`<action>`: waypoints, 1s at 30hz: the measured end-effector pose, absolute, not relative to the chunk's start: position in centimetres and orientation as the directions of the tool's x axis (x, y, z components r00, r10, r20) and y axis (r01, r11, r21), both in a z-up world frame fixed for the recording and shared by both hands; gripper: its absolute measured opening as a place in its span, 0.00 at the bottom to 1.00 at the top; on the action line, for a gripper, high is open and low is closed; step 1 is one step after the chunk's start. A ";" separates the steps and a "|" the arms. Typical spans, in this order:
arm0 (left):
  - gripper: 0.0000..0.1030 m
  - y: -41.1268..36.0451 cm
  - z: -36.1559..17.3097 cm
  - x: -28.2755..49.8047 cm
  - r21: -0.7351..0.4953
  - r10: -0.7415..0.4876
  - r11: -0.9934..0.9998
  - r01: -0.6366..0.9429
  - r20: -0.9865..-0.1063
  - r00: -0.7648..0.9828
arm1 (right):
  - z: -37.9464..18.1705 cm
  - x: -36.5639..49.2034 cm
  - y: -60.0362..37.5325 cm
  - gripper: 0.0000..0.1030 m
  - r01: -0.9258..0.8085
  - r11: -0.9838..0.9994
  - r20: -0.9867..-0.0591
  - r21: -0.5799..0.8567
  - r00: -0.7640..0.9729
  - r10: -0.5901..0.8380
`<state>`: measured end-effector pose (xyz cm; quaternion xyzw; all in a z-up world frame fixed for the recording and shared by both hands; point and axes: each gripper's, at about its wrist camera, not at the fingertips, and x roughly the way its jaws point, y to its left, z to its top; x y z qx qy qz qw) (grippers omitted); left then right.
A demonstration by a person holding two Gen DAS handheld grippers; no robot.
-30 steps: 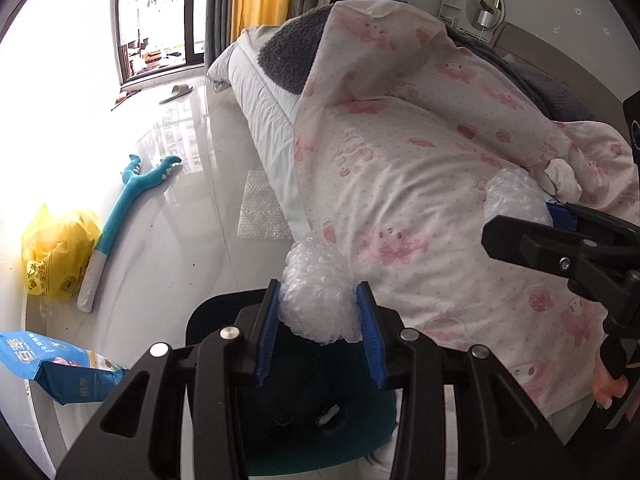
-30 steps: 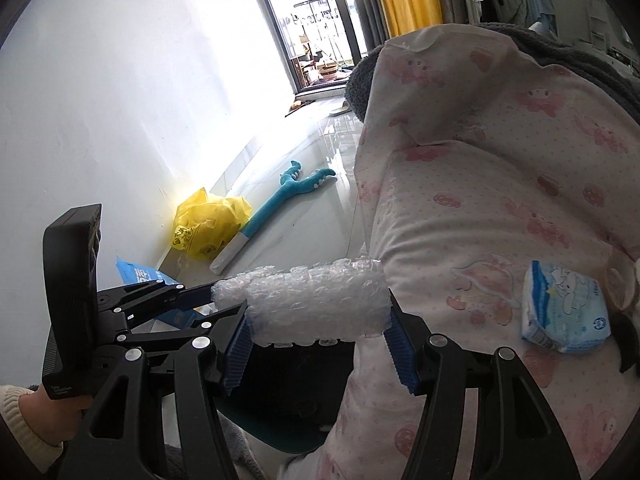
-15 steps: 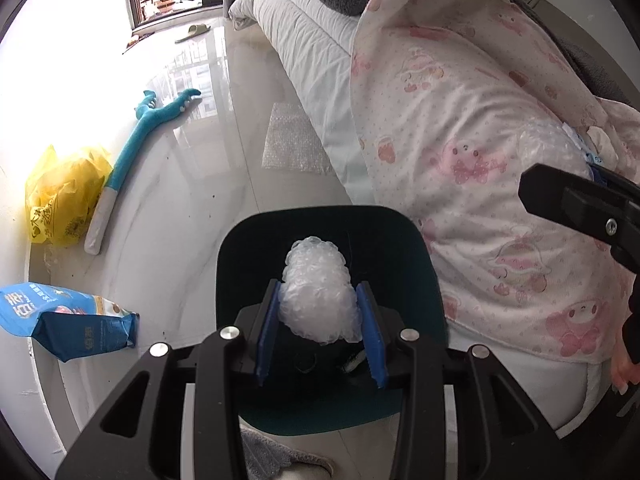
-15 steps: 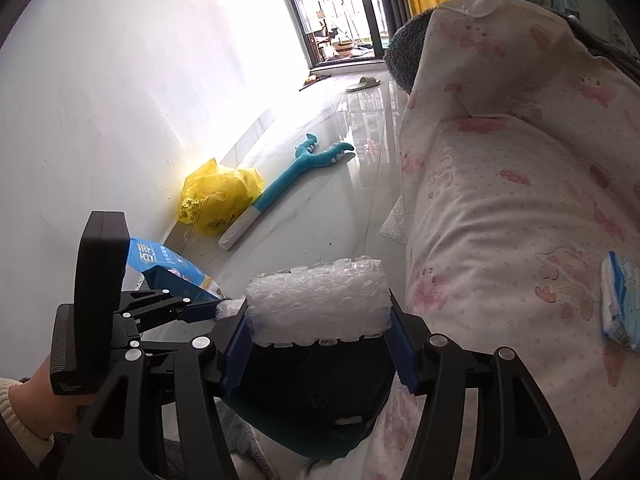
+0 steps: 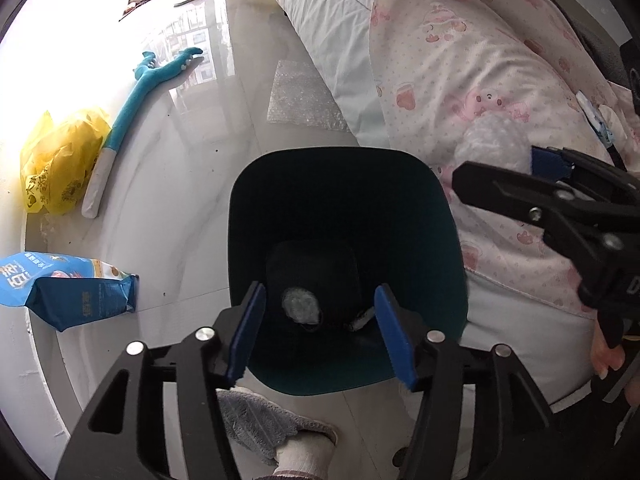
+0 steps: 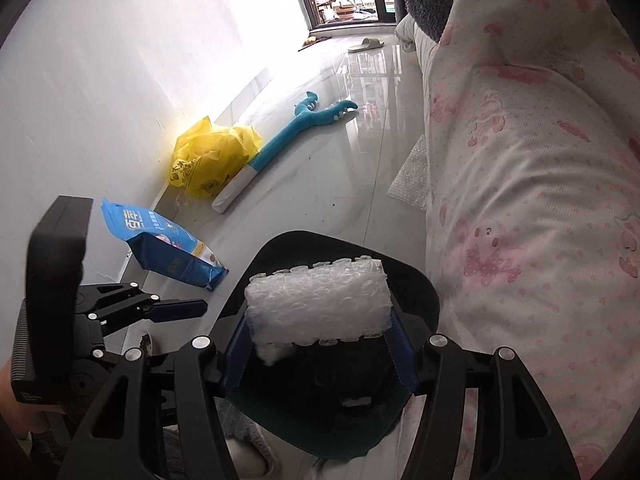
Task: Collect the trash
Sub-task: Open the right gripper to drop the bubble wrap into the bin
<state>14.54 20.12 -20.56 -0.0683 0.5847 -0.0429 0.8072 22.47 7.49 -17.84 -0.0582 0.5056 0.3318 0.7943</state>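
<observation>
Over the dark teal plastic bin (image 5: 448,216), the left gripper (image 5: 320,330) is opening with nothing between its pads, its crumpled bubble-wrap wad (image 5: 300,305) lying at the bottom, while the right gripper (image 6: 318,350) clamps a rolled bubble-wrap bundle (image 6: 320,300) above the rim, to release next, I judge.

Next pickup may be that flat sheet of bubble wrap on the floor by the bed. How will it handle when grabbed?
The flat clear bubble-wrap sheet is probably very light and floppy, so it should droop from one pinch. It lies flat on glossy tile, so an edge may slide before lifting. It likely crushes easily, like the roll in the right tool.
</observation>
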 end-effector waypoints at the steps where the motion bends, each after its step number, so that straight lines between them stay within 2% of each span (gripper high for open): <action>1: 0.68 20.4 -20.3 14.3 -0.163 -0.150 0.986 -0.015 -0.935 0.321 | -18.1 22.5 7.7 0.59 -0.586 0.773 -0.846 0.242 0.263 0.464; 7: 0.76 22.1 -18.7 13.4 -0.172 -0.143 0.984 -0.044 -0.914 0.379 | -20.0 22.3 9.1 0.59 -0.593 0.777 -0.876 0.211 0.238 0.420; 30: 0.79 25.9 -12.8 10.5 -0.214 -0.134 0.975 -0.051 -0.761 0.635 | -24.9 21.2 12.8 0.59 -0.607 0.780 -0.933 0.151 0.173 0.315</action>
